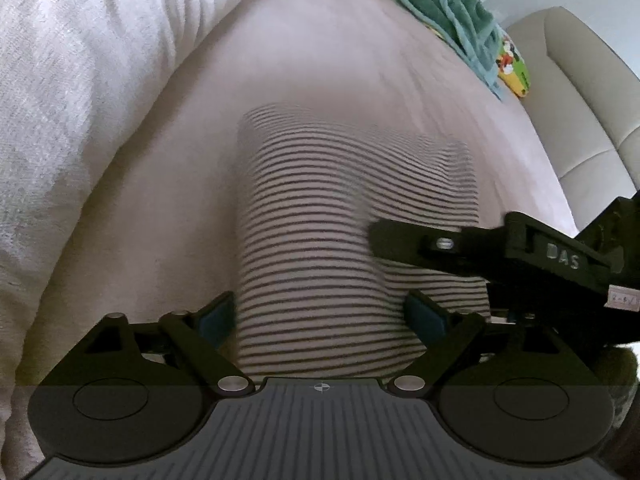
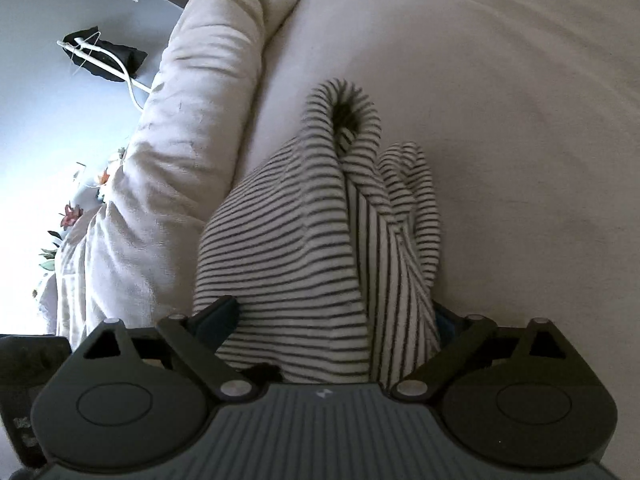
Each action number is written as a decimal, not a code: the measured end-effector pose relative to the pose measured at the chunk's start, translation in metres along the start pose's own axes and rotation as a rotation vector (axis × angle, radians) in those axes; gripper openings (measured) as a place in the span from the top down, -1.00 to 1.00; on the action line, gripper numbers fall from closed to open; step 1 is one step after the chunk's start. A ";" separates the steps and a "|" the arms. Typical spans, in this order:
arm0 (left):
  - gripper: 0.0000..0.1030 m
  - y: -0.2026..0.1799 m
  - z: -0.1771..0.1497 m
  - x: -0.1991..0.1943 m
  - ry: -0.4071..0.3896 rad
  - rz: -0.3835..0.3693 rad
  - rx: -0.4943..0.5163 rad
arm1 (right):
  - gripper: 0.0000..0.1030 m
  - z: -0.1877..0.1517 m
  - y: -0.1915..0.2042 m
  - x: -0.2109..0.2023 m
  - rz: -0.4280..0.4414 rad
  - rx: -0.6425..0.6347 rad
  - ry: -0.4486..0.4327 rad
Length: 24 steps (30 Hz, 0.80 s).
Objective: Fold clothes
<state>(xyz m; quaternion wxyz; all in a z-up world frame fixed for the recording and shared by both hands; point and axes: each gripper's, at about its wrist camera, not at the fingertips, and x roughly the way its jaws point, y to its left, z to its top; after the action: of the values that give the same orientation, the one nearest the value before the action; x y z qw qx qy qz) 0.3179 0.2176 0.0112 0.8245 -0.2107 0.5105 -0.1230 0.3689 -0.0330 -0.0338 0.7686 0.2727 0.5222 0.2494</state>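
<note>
Striped garment (image 2: pixel 296 248) between both tools' spread fingers, grip seemingly loose.

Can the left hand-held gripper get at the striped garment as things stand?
Probably yes. The left hand-held gripper is open with the striped garment already between its fingers. The right hand-held gripper reaches in from the side but does not block it.

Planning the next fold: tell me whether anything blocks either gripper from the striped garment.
Nothing visible does. The striped garment already lies between the spread fingers of the left gripper, and likewise fills the right gripper. Around it is only the bare bed sheet.
</note>
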 end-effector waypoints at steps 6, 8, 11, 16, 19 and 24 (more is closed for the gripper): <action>-0.72 -0.013 0.005 -0.020 -0.087 -0.025 0.069 | -0.86 0.012 0.005 -0.019 0.115 0.003 -0.051; -0.72 -0.009 0.001 -0.018 -0.061 0.000 0.064 | -0.86 0.015 0.000 -0.023 0.061 -0.006 -0.061; -0.79 0.000 -0.013 -0.022 -0.034 0.020 0.055 | -0.87 0.010 -0.009 -0.043 0.019 -0.021 -0.094; -0.81 0.020 -0.029 -0.031 -0.021 -0.005 0.001 | -0.99 -0.019 -0.014 -0.057 -0.298 -0.295 -0.136; -0.81 0.026 -0.031 -0.037 -0.056 -0.035 -0.051 | -0.99 -0.024 -0.007 -0.056 -0.342 -0.398 -0.158; -0.77 0.029 -0.015 -0.032 -0.094 -0.063 -0.128 | -0.99 -0.026 0.010 -0.056 -0.422 -0.660 -0.188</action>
<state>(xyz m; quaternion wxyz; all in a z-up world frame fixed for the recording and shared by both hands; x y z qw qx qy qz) 0.2897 0.2529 0.0172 0.8282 -0.2847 0.4710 -0.1061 0.3248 -0.0591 0.0029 0.8936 -0.0805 0.3861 0.2144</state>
